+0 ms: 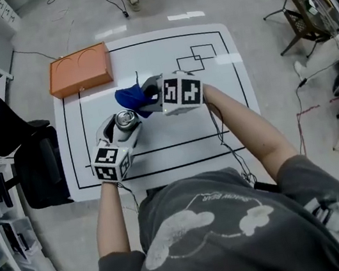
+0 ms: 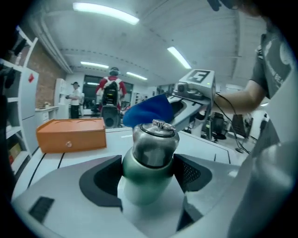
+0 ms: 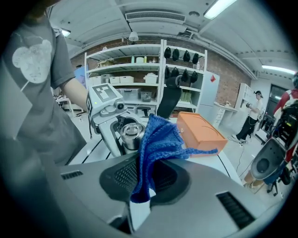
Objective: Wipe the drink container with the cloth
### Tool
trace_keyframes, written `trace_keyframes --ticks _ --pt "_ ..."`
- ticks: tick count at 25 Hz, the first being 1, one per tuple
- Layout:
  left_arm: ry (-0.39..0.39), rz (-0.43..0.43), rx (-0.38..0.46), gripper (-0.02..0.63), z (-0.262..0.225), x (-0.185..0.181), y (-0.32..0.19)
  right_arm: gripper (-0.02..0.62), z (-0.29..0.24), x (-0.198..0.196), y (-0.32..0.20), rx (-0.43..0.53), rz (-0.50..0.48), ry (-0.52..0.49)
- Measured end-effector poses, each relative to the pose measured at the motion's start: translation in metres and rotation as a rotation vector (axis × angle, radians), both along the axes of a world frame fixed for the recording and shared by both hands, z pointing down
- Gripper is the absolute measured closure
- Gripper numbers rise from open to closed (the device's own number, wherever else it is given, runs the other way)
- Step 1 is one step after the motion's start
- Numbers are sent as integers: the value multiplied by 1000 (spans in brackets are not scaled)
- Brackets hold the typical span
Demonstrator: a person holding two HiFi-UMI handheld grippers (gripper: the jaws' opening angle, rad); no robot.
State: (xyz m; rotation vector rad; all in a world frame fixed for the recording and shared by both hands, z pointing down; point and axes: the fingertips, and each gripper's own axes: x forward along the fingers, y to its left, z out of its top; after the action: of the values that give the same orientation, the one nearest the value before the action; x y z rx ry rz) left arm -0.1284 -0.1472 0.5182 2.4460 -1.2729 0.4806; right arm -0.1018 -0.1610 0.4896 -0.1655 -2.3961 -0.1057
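The drink container point(image 2: 150, 160) is a green and white bottle with a steel lid. My left gripper point(image 2: 148, 174) is shut on its body and holds it above the white table mat point(image 1: 224, 76). From the head view the steel lid point(image 1: 126, 119) points up beside my left gripper point(image 1: 119, 132). A blue knitted cloth point(image 3: 156, 146) hangs bunched between the jaws of my right gripper point(image 3: 144, 179), which is shut on it. The cloth point(image 1: 134, 99) sits just right of and behind the bottle's top, close to it; contact is unclear. My right gripper point(image 1: 158, 98) reaches in from the right.
An orange box point(image 1: 79, 69) lies at the mat's far left corner. A black chair point(image 1: 9, 147) stands left of the table, with shelving along the left wall. People stand in the background beyond the table point(image 2: 109, 95).
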Motion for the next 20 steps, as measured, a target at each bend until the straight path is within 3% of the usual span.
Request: trace_keyframes --ticks 5,11,16,20 --pt "10 274 -37 262 -1 6 -1 552 6 -19 1 -7 -51 55" --pt "-16 524 -68 262 1 8 2 552 20 -20 -7 -90 -17 88" --pt "-32 689 -81 263 1 7 6 553 38 -17 -10 -125 33 125" --pt "-26 749 -75 262 -2 9 7 554 64 -11 -7 -114 47 213"
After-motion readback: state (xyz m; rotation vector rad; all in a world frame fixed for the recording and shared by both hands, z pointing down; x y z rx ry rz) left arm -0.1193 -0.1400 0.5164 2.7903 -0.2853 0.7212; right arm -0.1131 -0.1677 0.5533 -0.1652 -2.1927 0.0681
